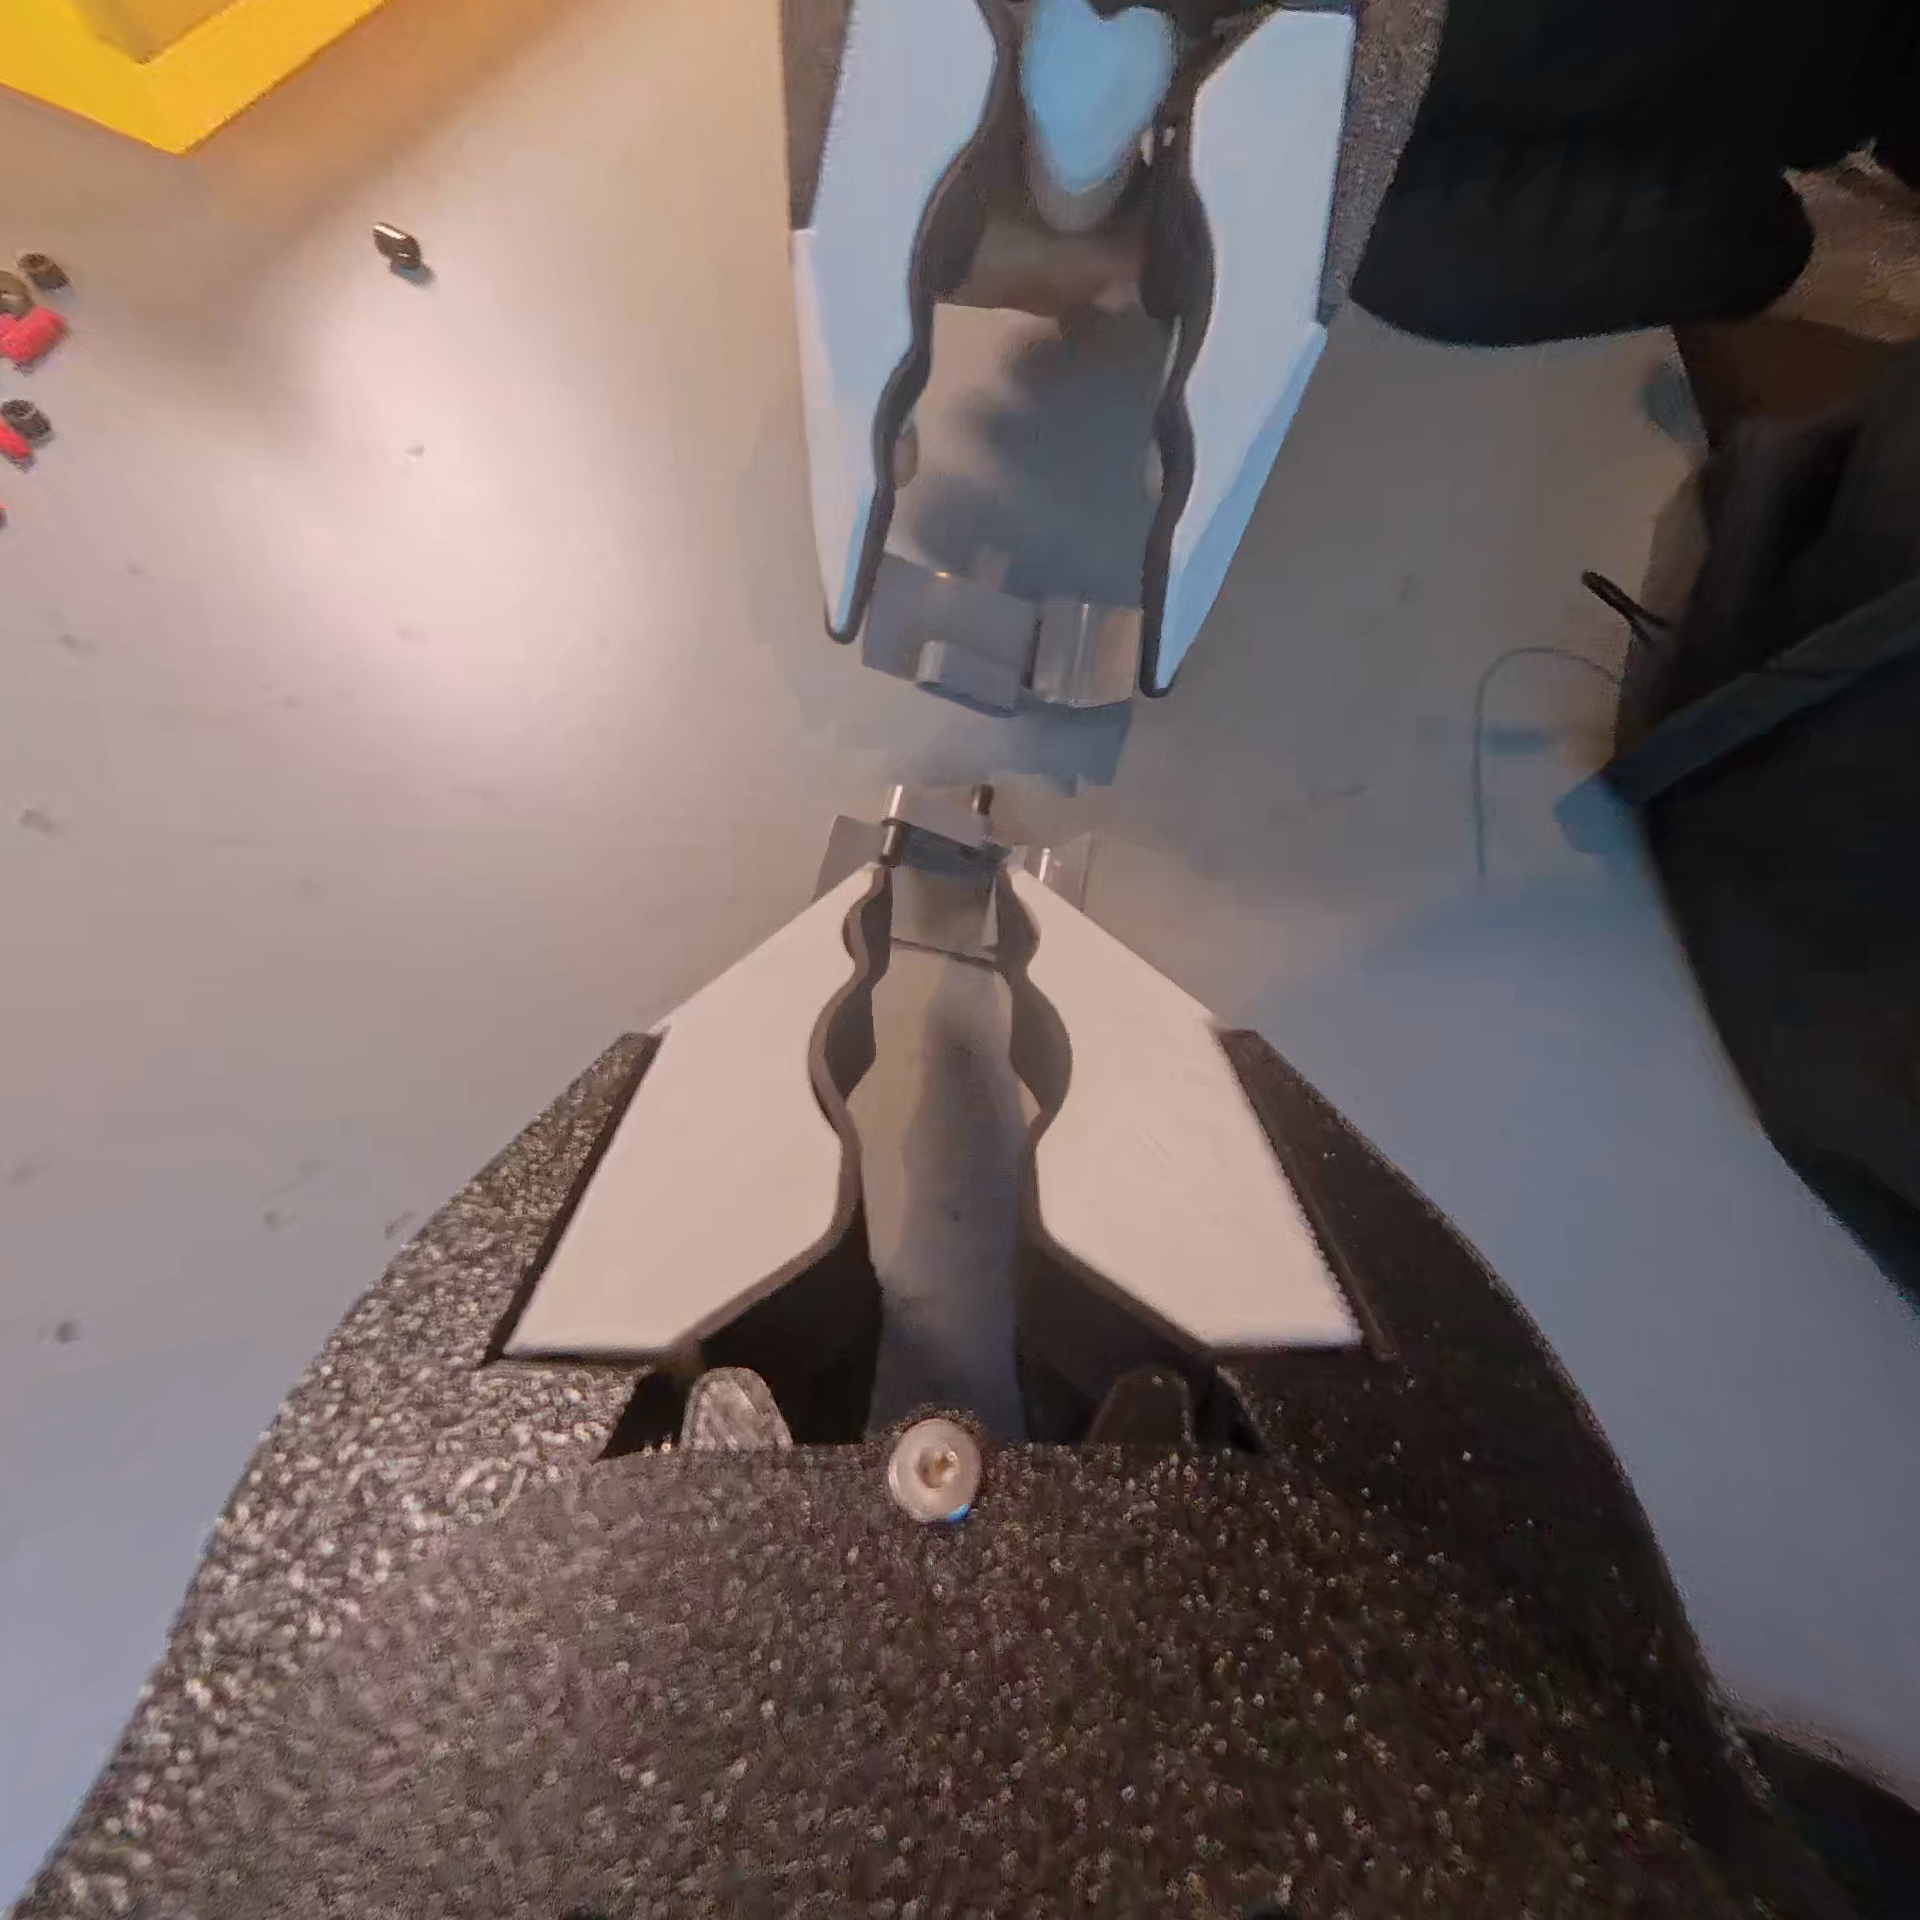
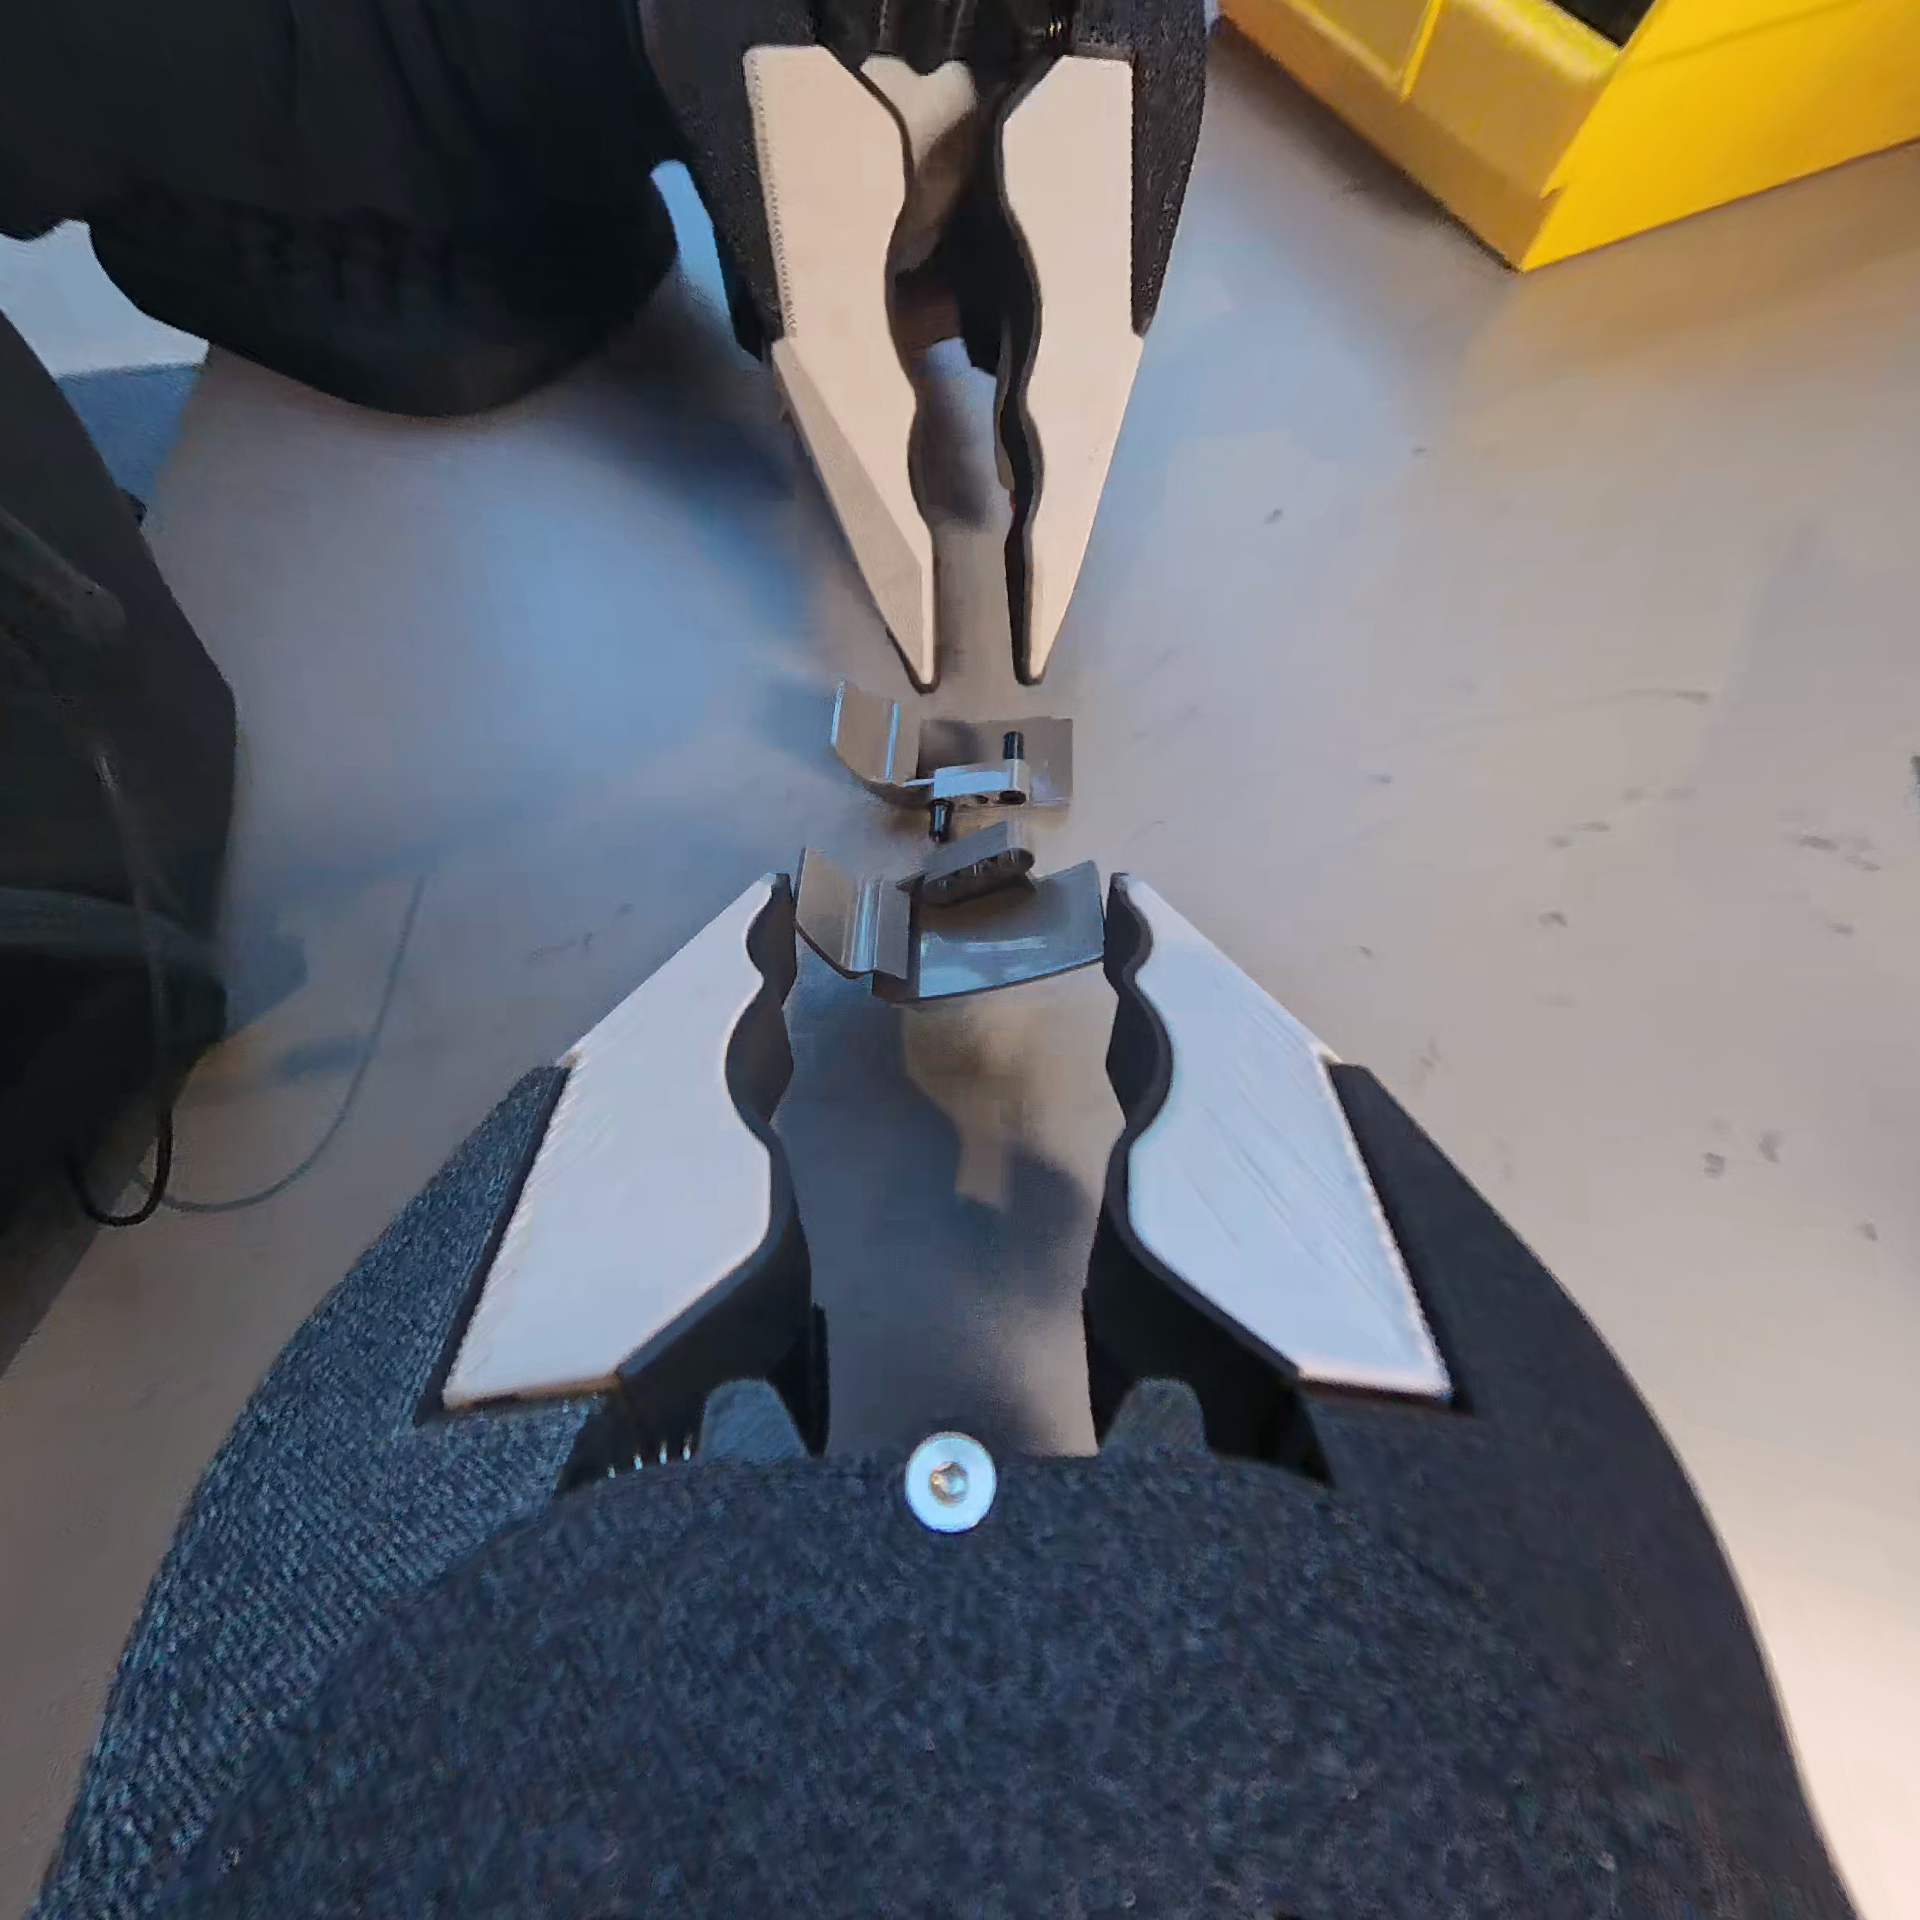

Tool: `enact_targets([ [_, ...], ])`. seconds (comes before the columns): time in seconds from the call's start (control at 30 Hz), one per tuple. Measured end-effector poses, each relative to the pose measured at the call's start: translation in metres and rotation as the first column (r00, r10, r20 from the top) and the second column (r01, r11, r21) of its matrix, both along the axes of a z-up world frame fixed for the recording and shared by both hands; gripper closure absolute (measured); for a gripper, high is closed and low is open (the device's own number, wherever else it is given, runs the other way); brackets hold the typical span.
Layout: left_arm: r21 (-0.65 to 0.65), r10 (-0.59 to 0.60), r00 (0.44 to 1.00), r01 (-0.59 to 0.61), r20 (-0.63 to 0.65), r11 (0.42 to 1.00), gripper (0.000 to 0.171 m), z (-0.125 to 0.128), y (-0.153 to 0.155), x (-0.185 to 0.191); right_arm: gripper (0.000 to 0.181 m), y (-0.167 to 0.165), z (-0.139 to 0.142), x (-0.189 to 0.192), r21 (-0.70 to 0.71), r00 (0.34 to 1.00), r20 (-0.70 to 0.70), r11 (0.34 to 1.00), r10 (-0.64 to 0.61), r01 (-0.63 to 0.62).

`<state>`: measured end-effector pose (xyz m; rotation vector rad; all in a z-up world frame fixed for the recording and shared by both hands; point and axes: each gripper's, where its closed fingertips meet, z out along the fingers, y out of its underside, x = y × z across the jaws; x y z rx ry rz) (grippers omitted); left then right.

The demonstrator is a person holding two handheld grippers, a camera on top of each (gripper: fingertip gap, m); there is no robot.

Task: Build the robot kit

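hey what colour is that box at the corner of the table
Yellow. The box shows best in the right wrist view, at the top right corner on the grey table.

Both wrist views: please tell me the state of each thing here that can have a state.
right gripper: jaws wide, shut on the near bracket.
near bracket: held between the jaws, apart from the far bracket.
left gripper: jaws nearly shut; grip unclear.
far bracket: at the left gripper's tips, black pins sticking out.
yellow bin: open on top.
small red and black parts: lying loose.
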<state>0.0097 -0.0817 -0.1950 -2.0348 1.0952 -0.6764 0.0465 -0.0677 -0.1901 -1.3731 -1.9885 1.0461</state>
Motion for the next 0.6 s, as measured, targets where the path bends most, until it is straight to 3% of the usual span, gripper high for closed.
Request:
enact_targets([
  [0.13, 0.055, -0.052, 0.998, 0.053, -0.019, 0.997, 0.137, 0.004, -0.006, 0.008, 0.121, -0.005, -0.008, -0.003, 0.017, 0.999, 0.032, 1.0, 0.002, -0.002],
  [0.2, 0.061, -0.06, 0.998, 0.061, -0.01, 0.996, 0.118, 0.005, -0.007, 0.009, 0.122, -0.005, -0.01, -0.004, 0.022, 0.999, 0.041, 1.0, -0.001, 0.0],
  [0.33, 0.061, -0.046, 0.994, 0.052, -0.104, 0.997, 0.094, -0.011, -0.002, 0.005, 0.122, -0.004, -0.013, -0.005, 0.027, 0.998, 0.055, 1.0, -0.008, 0.007],
  [0.4, 0.041, -0.06, 0.985, 0.067, -0.162, 0.997, 0.096, -0.02, -0.002, 0.007, 0.122, -0.004, -0.015, -0.005, 0.04, 0.998, 0.062, 0.999, -0.012, 0.01],
  [0.5, 0.019, -0.061, 0.985, 0.065, -0.161, 0.998, 0.108, -0.021, 0.0, 0.008, 0.122, -0.002, -0.018, -0.005, 0.073, 0.996, 0.082, 0.997, -0.02, 0.014],
  [0.6, 0.024, -0.048, 0.985, 0.052, -0.168, 0.998, 0.109, -0.021, 0.001, 0.008, 0.121, -0.002, -0.019, -0.005, 0.082, 0.996, 0.09, 0.996, -0.024, 0.016],
])
